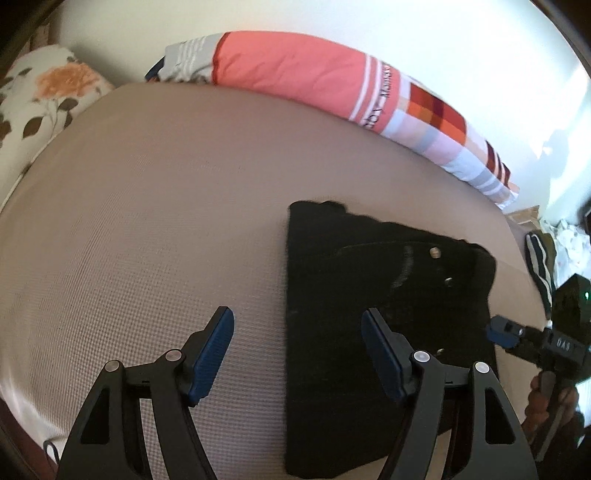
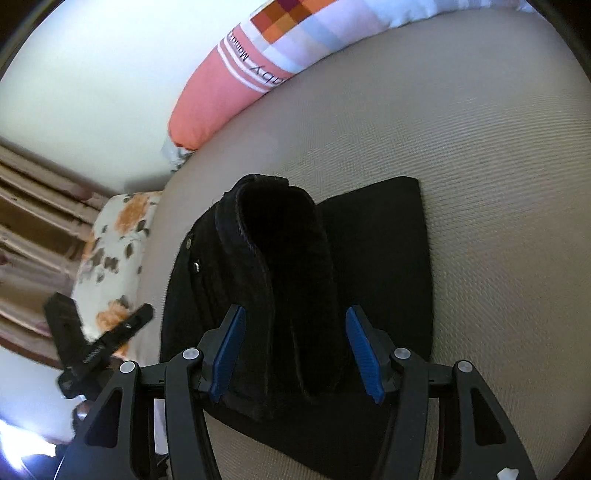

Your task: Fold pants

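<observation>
**Inspector:** Black fabric first. Where are the pants (image 1: 388, 325)?

**Assistant:** Folded into a compact rectangle, lying flat on the bed (image 1: 147, 229). In the left wrist view they lie right of centre, with small metal rivets showing on the upper layer. In the right wrist view the waistband end stands raised in a loop directly ahead of the camera.

**Inspector:** Left gripper (image 1: 297, 354)?

**Assistant:** Its blue-padded fingers (image 1: 212, 354) are spread wide and hold nothing. One pad is over bare mattress, the other over the near edge of the pants. Whether either touches the surface, I cannot tell.

**Inspector:** Right gripper (image 2: 295, 350)?

**Assistant:** Fingers apart, standing either side of the raised fold of cloth. The pads do not press on it.

**Inspector:** Surface and room?

**Assistant:** Beige, finely textured mattress cover. Beyond the pants, a long coral bolster (image 1: 325, 81) with stripes and a checked patch lies along the far edge against a pale wall (image 1: 406, 33). A floral pillow (image 1: 40, 96) lies at one end.

**Inspector:** Anything unclear?

**Assistant:** Lettering on the bolster is not readable. The near end of the pants is covered by the gripper frames. Striped dark clothing (image 1: 539, 258) past the bed edge is partly cut off.
</observation>
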Available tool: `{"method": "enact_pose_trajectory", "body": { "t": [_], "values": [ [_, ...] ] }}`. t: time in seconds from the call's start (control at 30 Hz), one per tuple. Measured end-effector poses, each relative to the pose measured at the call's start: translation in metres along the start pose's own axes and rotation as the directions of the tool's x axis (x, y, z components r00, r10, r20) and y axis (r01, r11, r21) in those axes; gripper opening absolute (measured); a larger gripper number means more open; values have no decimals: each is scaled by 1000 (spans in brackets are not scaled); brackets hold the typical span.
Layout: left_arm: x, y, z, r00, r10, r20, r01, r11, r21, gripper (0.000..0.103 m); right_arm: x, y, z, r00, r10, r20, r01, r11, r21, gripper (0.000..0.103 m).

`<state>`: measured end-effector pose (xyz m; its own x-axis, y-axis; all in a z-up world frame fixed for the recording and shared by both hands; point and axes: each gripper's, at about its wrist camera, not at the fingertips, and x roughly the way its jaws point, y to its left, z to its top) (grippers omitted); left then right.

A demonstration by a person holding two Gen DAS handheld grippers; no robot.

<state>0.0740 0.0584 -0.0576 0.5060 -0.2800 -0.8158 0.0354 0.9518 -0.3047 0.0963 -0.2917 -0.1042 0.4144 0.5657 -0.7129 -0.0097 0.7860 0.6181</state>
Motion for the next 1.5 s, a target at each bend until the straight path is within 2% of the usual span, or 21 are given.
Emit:
{"method": "enact_pose_trajectory", "body": {
  "t": [0.27,0.33,0.43,0.53,0.6,0.73,0.87,0.97,1.1,1.17,1.33,1.5],
  "values": [
    [14,9,-6,999,9,-40,-10,999,-31,72,32,-1,24,995,94,-36,-95,995,-29,55],
    [15,8,-7,999,15,-43,-16,999,-29,72,37,3,30,994,105,-32,-107,993,-46,51],
    [17,7,-6,999,12,-49,-14,999,-30,72,39,8,33,994,104,-11,-105,994,-41,23],
    [16,4,-4,999,17,-43,-18,1000,-17,72,26,24,28,998,51,37,-49,997,-58,10],
    [13,-1,-2,999,14,-36,-14,1000,-1,72,10,35,24,996,59,65,-56,997,-46,9],
    [9,-12,6,1000,-5,-18,6,1000,24,72,-23,40,16,992,9,123,-7,1000,-17,9],
    [8,-27,12,1000,-28,-1,28,998,60,72,-41,10,3,985,-63,160,53,996,69,9],
    [21,-38,12,1000,-21,-19,23,995,97,72,-27,-26,-3,984,-137,117,122,984,131,12],
    [52,-44,4,997,45,-67,-34,987,159,72,-17,-38,-5,981,-152,118,138,983,123,19],
    [57,-44,1,997,47,-62,-36,985,167,72,-18,-33,-4,977,-178,114,166,980,110,22],
    [51,-43,-3,996,47,-80,-33,985,170,72,-31,-17,-11,964,-245,99,239,969,65,24],
    [40,-43,-21,995,32,-99,-13,982,188,72,-48,-5,-32,950,-299,94,298,954,29,25]
  ]
}}
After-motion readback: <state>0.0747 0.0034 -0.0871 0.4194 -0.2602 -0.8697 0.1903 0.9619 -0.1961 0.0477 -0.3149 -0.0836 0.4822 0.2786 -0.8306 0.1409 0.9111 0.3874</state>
